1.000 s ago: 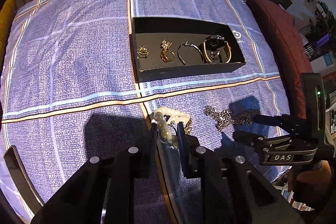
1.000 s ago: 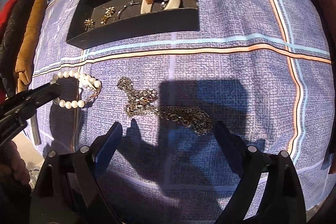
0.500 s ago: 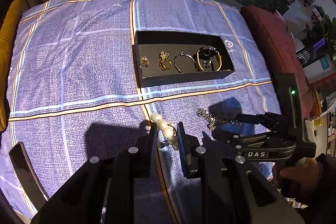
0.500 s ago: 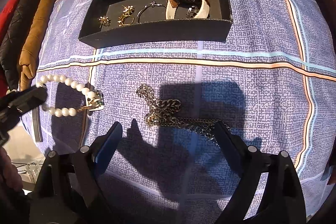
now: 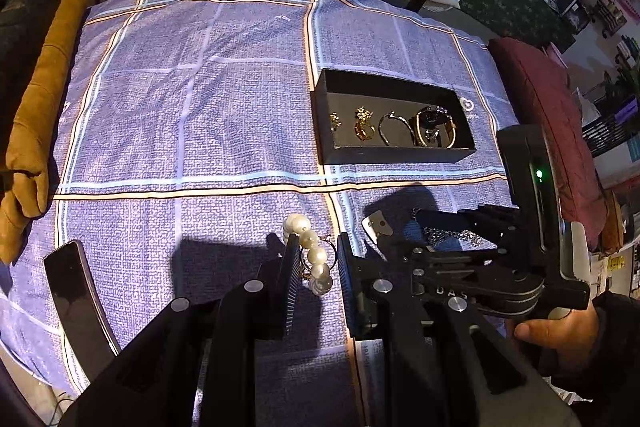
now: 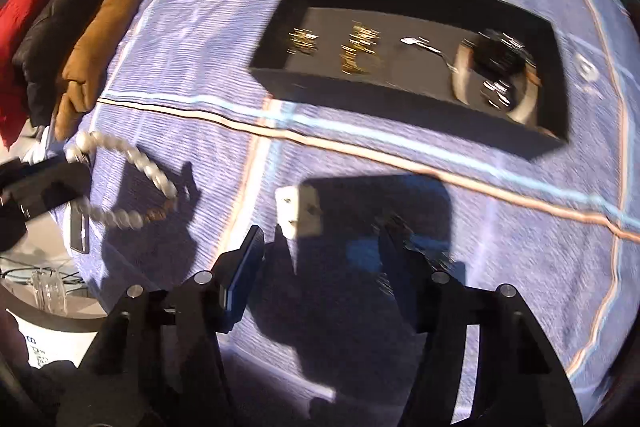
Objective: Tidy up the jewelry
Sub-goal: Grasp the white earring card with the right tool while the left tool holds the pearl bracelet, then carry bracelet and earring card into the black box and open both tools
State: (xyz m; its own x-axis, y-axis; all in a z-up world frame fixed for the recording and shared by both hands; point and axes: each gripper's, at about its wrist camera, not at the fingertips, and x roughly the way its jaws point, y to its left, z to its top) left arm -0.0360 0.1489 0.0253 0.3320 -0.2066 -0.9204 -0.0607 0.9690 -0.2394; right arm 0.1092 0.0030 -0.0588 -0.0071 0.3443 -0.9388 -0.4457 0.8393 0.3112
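A white pearl bracelet (image 5: 311, 251) hangs between the pads of my left gripper (image 5: 316, 267), which is shut on it above the blue checked cloth. In the right wrist view the pearl bracelet (image 6: 132, 163) dangles as a loop at the left. My right gripper (image 6: 320, 239) points down over a silver chain (image 6: 400, 225) that lies on the cloth by its right finger. Its jaws are closing with a wide gap still between them. From the left wrist view the right gripper (image 5: 416, 233) straddles the silver chain (image 5: 456, 237). The right wrist view is blurred.
A black open box (image 5: 400, 157) behind the chain holds gold earrings, a hoop and a watch (image 5: 434, 125). A dark phone (image 5: 76, 291) lies at the cloth's front left. An orange cushion (image 5: 40, 115) borders the left edge, a maroon one (image 5: 548, 115) the right.
The left gripper has risen with the pearl bracelet, which now hangs off the cloth. The right gripper has slid over the chain, rolled, and its jaws have narrowed.
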